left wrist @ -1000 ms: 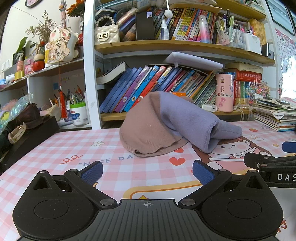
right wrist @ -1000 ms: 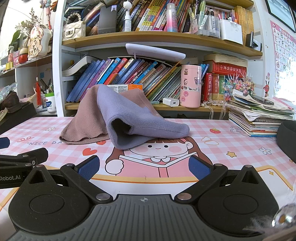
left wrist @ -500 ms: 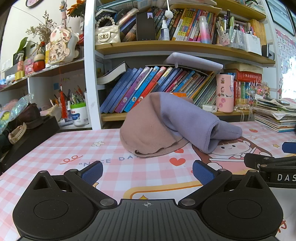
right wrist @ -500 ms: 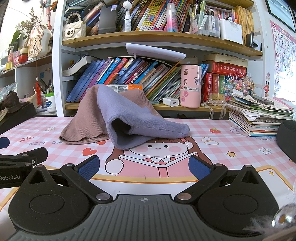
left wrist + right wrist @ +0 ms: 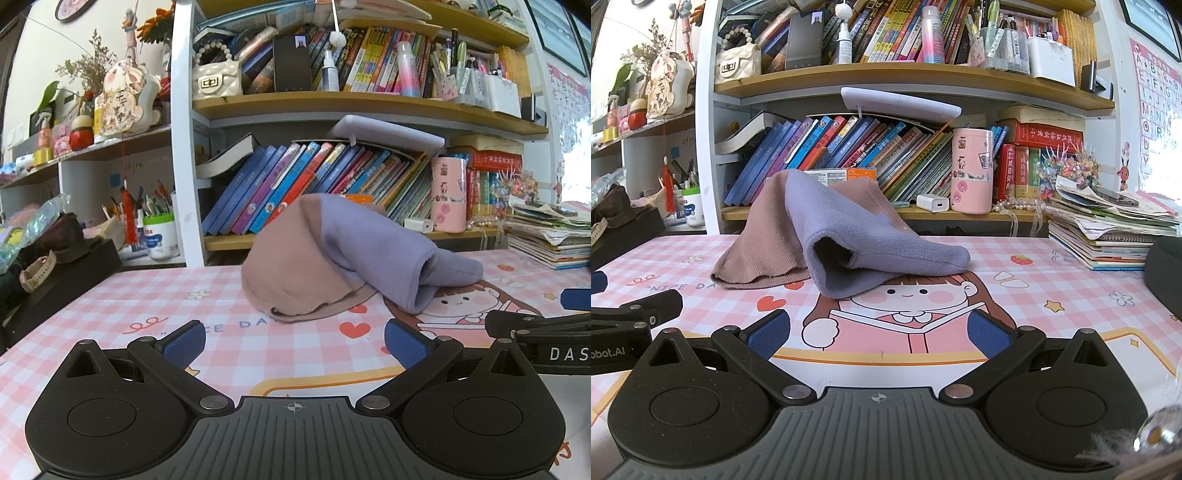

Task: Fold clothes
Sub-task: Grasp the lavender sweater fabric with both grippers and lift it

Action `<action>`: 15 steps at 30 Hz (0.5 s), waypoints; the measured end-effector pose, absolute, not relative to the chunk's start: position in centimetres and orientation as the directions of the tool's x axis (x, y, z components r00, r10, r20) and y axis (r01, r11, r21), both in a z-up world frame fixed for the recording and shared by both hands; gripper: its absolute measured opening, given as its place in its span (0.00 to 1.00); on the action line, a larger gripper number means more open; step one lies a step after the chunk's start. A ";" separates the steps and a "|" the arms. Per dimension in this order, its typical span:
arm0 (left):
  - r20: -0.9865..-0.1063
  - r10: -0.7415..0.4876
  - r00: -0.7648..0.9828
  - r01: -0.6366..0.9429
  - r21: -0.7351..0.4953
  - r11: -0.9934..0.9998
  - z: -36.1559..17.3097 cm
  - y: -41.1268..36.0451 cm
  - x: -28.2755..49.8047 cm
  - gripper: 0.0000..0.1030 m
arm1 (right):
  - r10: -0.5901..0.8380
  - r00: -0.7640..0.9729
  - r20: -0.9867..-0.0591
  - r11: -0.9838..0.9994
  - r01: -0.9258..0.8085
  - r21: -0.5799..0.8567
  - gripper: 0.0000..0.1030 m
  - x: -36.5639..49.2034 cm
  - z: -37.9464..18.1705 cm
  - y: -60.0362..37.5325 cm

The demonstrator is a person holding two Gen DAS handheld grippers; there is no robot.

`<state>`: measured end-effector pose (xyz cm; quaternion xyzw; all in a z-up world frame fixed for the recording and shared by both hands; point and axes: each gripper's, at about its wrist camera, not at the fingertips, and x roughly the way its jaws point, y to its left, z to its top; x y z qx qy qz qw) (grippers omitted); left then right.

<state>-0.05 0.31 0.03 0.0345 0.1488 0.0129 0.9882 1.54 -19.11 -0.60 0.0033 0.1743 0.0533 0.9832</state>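
Note:
A knit garment (image 5: 332, 258) lies in a heap on the pink checked desk mat (image 5: 122, 295), dusty pink on the left and lavender on the right. A lavender sleeve (image 5: 886, 254) points right, its cuff opening facing me. My left gripper (image 5: 293, 341) hovers low over the mat, open and empty, short of the heap. My right gripper (image 5: 879, 332) is open too, nothing between its blue pads, in front of the sleeve. The right gripper's side (image 5: 539, 332) shows at the left view's right edge.
A bookshelf (image 5: 886, 77) full of leaning books stands right behind the garment. A pink tumbler (image 5: 971, 170) and white charger (image 5: 932, 203) sit on its low shelf. A stack of papers (image 5: 1108, 229) lies at the right. A black box (image 5: 62, 284) flanks the left.

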 end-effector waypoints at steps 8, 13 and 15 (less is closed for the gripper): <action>-0.310 0.005 0.951 0.018 0.072 0.997 -0.1 0.2 0.3 1.00 | 0.156 0.930 -0.333 0.987 -0.137 0.080 1.00 1.4 -0.5 -19.9; -0.328 -0.059 0.943 0.105 0.126 0.986 0.4 -0.7 1.6 1.00 | 0.253 0.902 -0.350 0.959 -0.186 0.215 0.99 2.7 -0.2 -21.9; -0.322 -0.087 0.943 0.139 0.141 0.980 0.9 -1.4 2.7 1.00 | 0.292 0.883 -0.367 0.938 -0.189 0.290 0.98 4.0 0.1 -22.8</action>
